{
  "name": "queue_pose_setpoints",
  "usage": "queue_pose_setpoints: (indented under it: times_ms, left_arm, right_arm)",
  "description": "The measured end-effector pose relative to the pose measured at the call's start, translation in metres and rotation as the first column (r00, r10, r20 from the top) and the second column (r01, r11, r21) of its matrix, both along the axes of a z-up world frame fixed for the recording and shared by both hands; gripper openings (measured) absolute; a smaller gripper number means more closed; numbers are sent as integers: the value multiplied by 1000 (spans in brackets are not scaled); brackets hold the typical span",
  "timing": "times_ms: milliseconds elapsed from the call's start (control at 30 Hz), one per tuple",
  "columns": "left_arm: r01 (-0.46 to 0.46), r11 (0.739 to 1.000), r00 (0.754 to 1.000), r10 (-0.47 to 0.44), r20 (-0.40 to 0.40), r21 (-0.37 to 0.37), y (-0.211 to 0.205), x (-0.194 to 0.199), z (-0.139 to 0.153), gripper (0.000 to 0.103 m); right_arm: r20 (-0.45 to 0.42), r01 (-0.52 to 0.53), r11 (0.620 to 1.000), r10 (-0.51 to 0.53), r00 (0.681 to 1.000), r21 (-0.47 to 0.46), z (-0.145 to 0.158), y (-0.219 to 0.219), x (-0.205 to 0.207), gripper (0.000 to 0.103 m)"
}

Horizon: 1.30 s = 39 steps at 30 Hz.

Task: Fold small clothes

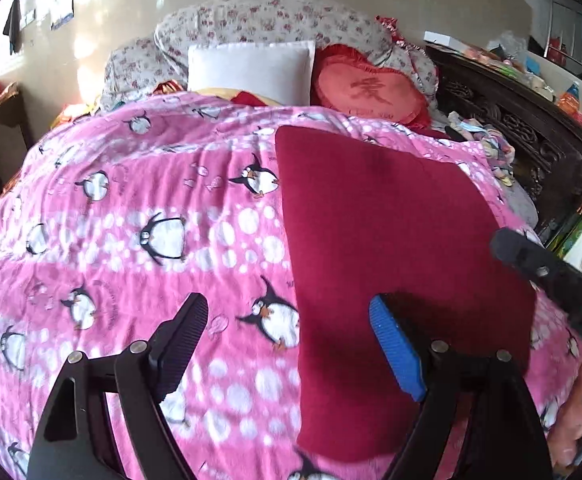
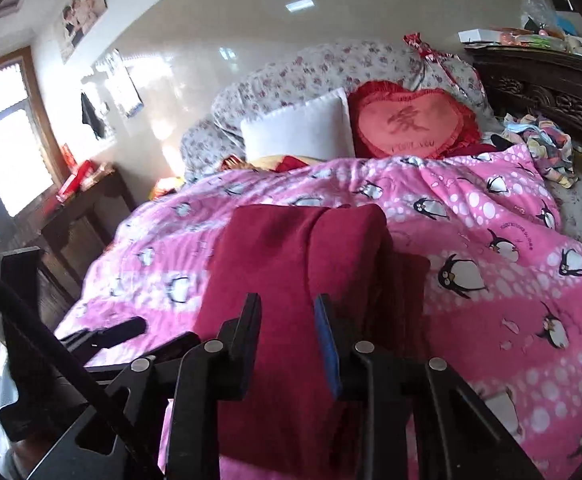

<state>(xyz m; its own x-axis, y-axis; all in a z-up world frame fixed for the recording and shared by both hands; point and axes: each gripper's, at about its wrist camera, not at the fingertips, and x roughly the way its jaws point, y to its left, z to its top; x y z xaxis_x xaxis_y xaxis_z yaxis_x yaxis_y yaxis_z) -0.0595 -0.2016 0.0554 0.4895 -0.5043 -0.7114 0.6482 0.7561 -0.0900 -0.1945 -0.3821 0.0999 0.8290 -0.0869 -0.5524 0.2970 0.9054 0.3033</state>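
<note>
Two hand-held grippers over the bed here. The dark red garment (image 1: 391, 232) lies on the pink penguin blanket (image 1: 131, 208), a bit right of the middle, with the white pillow (image 1: 251, 68) and the red heart cushion (image 1: 367, 88) up at the head end. The left hand-held gripper (image 1: 287, 320) has its jaws spread wide with nothing in them, sitting over the garment's near left edge. The right hand-held gripper (image 2: 287, 320) has its jaws narrowed with red fabric bunched between them; can't honestly tell if the pads are actually pinching it. Some loose clothes (image 2: 543, 140) are piled by the carved dark headboard (image 1: 531, 136).
</note>
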Motion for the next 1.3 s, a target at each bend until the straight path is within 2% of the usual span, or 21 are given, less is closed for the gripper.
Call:
queue_pose_setpoints:
  times_ms: [100,133,233,367,467,600,667,700,733,767,933,967,1067,1300]
  left_arm:
    - [6,1000,1000,-6,-22,-11,-10,9,-8,89]
    - [12,1000,1000,-12,-18,-17,-13,9,-10,90]
    - [13,1000,1000,-13,12,-3,-21,8,-15,93]
    - [4,1000,1000,-4,26,3,-20,5,-16,93]
    - [-7,1000,1000,7,18,-1,-13,4,-13,93]
    - [-12,1000,1000,12,17,3,-9,0,-13,93]
    - [-20,1000,1000,20,18,3,-8,-2,-13,93]
    - [-24,1000,1000,24,17,6,-8,-4,-13,93]
    - [-29,999,999,29,21,15,-9,-7,-13,93]
    - [-31,999,999,30,27,20,-8,-9,-12,93]
    - [-33,999,998,32,52,26,3,-22,-4,93]
    - [-34,999,998,33,48,23,5,-24,-3,93]
    - [-42,999,998,41,47,21,13,-30,-1,93]
    - [-53,998,996,51,73,20,25,-44,3,93]
  right_arm:
    - [-107,54,998,-58,993,-40,-23,-17,22,21]
    - [-120,59,998,-61,991,-21,-33,-27,28,21]
    - [-84,64,996,-59,995,60,-48,-46,27,20]
    - [-85,43,999,-41,996,31,-41,-39,21,21]
    - [-56,37,999,-35,998,38,-25,-24,-2,25]
    - [-44,50,999,-51,998,-22,-22,4,-34,27]
    - [-116,72,996,-77,990,-51,-37,8,-32,27]
    - [-168,90,993,-100,981,-71,-48,8,-27,33]
    - [-179,96,992,-108,978,-77,-53,8,-24,37]
    - [-176,94,993,-105,979,-70,-55,7,-24,38]
    - [-114,124,991,-128,985,-48,-32,11,-46,39]
    - [-105,131,990,-136,985,-55,-28,14,-50,42]
    - [-87,137,986,-145,986,-89,-18,32,-55,60]
    - [-49,180,973,-189,981,-145,3,45,-60,71]
